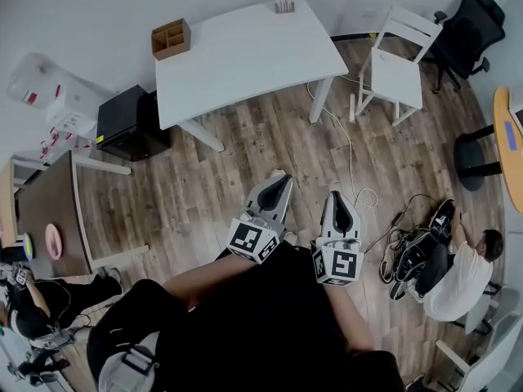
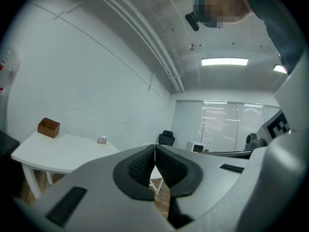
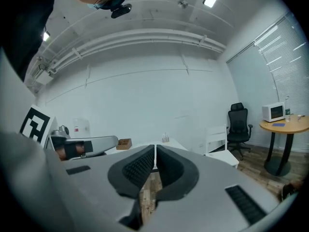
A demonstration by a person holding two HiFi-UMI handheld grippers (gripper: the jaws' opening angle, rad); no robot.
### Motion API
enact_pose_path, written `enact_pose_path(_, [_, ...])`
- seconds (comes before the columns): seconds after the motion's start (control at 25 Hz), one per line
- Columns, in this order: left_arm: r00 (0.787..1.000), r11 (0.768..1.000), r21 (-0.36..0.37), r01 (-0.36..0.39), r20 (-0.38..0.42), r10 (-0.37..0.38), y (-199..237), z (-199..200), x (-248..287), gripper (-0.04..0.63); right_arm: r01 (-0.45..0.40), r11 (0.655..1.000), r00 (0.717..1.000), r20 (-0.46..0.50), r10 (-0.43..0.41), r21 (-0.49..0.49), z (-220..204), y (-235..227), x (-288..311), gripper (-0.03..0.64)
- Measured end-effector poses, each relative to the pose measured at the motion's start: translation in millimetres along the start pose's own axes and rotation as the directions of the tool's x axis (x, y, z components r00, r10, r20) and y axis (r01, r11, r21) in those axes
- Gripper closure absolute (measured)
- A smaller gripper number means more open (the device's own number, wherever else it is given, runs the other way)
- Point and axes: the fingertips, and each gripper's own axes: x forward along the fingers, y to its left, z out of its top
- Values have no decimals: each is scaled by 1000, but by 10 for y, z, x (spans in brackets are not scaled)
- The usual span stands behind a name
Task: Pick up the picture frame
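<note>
The person's dark sleeves fill the bottom of the head view. Both grippers are held just ahead of them, side by side above the wooden floor. The left gripper has its fingers pressed together with nothing between them. The right gripper is clenched on nothing as well, and its fingers leave only a thin slit.

Loose cables trail over the planks to the right, near a person sitting on the floor. A brown table stands at the left.

Further out is the white counter, well apart from both grippers. A wooden compartment box sits at its far left corner. A small upright item, likely the picture frame though too small to tell, stands at the far edge towards the right. A black cabinet is just beside the counter's left end. A white chair stands to the counter's right, and a black office chair stands beyond the white chair. A round wooden table shows at the right edge. A plain white wall closes the room behind the counter.
</note>
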Motion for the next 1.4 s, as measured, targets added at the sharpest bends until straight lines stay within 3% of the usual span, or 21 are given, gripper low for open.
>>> enact_pose_path(0.36, [998,995,-92,-30,-63,24,692,28,948,580,14,999,998,-68,-16,-32,138,-349,1105,581])
enact_pose_path(0.8, [998,993,-120,6,-66,-14,1556,403,2235,580,-120,990,991,-70,116,-67,679,-277,2764,581])
enact_pose_path(1.4, [999,987,-160,-23,-36,17,2724,825,2916,580,-211,973,976,-84,203,-96,913,72,4344,581])
